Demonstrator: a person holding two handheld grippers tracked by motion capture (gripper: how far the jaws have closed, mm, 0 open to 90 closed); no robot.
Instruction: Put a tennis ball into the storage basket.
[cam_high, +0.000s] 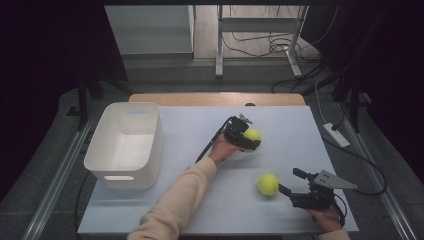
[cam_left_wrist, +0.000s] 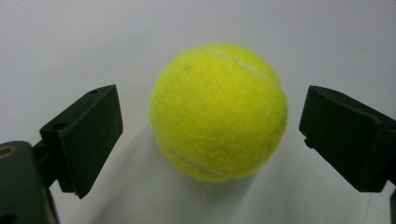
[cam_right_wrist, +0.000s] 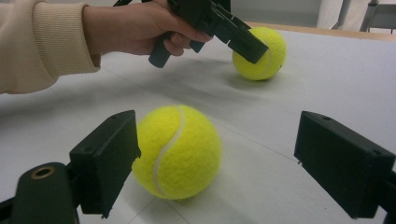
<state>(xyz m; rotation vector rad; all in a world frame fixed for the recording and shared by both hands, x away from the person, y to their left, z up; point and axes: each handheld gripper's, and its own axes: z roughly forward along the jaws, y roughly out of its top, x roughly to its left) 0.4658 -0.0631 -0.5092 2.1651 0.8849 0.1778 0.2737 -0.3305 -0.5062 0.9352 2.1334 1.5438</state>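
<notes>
Two yellow tennis balls lie on the white table. The far ball (cam_high: 252, 134) (cam_left_wrist: 218, 112) (cam_right_wrist: 261, 52) sits between the jaws of my left gripper (cam_high: 250, 140) (cam_left_wrist: 210, 140) (cam_right_wrist: 247, 44), which stands open with a gap on each side of the ball. The near ball (cam_high: 268, 184) (cam_right_wrist: 176, 150) rests just ahead of my right gripper (cam_high: 289, 184) (cam_right_wrist: 215, 168), also open; in the right gripper view the ball lies against the left jaw and well clear of the right one.
A white plastic bin (cam_high: 126, 145) stands at the table's left side, nothing visible inside. The white table top (cam_high: 200, 200) ends near the front and right edges. A power strip (cam_high: 336, 134) and cables lie on the floor to the right.
</notes>
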